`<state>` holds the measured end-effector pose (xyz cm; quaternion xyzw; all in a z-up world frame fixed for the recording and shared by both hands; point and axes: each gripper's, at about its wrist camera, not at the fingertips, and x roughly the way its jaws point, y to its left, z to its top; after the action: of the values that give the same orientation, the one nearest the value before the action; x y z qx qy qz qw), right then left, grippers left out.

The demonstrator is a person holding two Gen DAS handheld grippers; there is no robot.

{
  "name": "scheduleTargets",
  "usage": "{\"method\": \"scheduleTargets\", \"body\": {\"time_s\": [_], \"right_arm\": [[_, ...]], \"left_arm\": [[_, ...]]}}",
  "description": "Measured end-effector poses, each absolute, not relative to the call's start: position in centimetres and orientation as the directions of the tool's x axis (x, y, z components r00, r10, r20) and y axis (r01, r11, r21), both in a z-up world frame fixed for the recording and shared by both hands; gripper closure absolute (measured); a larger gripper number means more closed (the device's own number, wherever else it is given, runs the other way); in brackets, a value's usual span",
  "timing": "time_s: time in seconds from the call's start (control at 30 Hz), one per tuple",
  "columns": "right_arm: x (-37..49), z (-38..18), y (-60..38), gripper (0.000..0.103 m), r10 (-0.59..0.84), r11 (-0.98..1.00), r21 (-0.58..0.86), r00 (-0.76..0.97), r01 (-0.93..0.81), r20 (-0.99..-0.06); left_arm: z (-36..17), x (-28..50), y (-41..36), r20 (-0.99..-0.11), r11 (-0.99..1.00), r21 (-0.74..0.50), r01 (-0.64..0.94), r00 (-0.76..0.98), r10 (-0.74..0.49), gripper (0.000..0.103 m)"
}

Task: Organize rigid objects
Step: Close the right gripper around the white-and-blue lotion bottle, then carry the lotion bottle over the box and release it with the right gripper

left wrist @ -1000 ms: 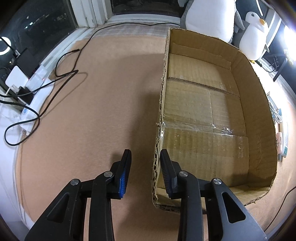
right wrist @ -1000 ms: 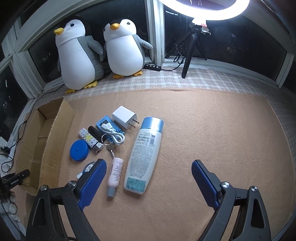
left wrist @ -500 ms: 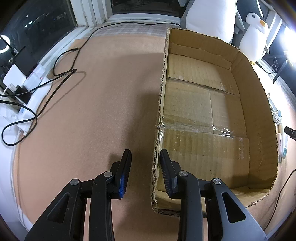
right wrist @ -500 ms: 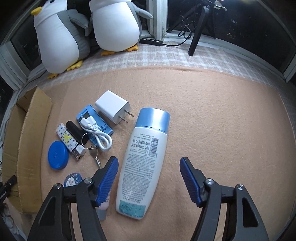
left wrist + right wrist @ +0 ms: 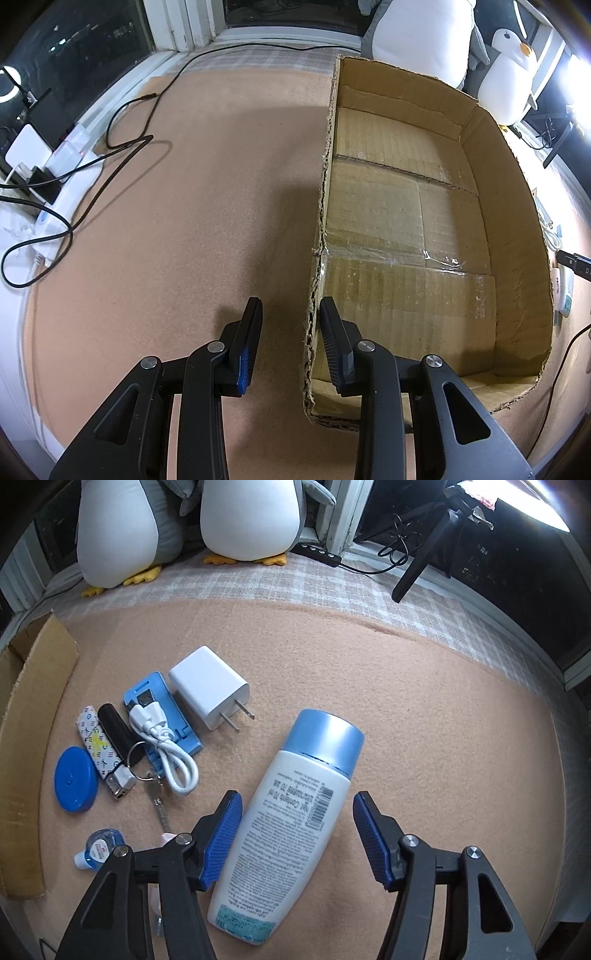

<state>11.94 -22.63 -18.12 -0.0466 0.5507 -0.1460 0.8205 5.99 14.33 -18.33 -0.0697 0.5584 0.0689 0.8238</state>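
Right claw point(image 5: 297, 834) was open, its jaws having just been closing, with the white blue-capped bottle point(image 5: 288, 827) lying between them on the tan mat point(image 5: 424, 738); pads not yet pressing. Left claw point(image 5: 290, 341) straddled the near left wall of the empty cardboard box point(image 5: 517, 221), jaws narrowed to their tightest, seemingly pinching the wall. Charger point(image 5: 208, 692), lighter point(image 5: 101, 751) and blue lid point(image 5: 75, 779) lay left of the bottle.
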Motion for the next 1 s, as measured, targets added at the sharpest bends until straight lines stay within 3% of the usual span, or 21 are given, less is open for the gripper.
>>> {"method": "scheduleTargets", "body": {"time_s": [0.13, 0.33, 0.73, 1.0], "right_arm": [[12.3, -18.6, -23.7, 0.046, -0.285, 0.954, -0.233, 0.326, 0.188, -0.901], [12.1, -18.8, -23.9, 0.058, -0.235, 0.965, -0.176, 0.346, 0.193, -0.908], [10.7, -17.9, -24.3, 0.059, -0.174, 0.975, -0.101, 0.396, 0.198, -0.902], [9.5, -14.4, -22.3, 0.06, -0.145, 0.983, -0.072, 0.48, 0.168, -0.865]], "left_arm": [[-18.4, 6.0, 14.4, -0.929, 0.98, -0.04, -0.193, 0.368, 0.035, 0.072], [-18.4, 6.0, 14.4, -0.929, 0.981, -0.039, -0.192, 0.367, 0.035, 0.072], [-18.4, 6.0, 14.4, -0.928, 0.981, -0.036, -0.192, 0.37, 0.039, 0.072], [-18.5, 5.9, 14.4, -0.926, 0.981, -0.033, -0.192, 0.375, 0.042, 0.072]]}}
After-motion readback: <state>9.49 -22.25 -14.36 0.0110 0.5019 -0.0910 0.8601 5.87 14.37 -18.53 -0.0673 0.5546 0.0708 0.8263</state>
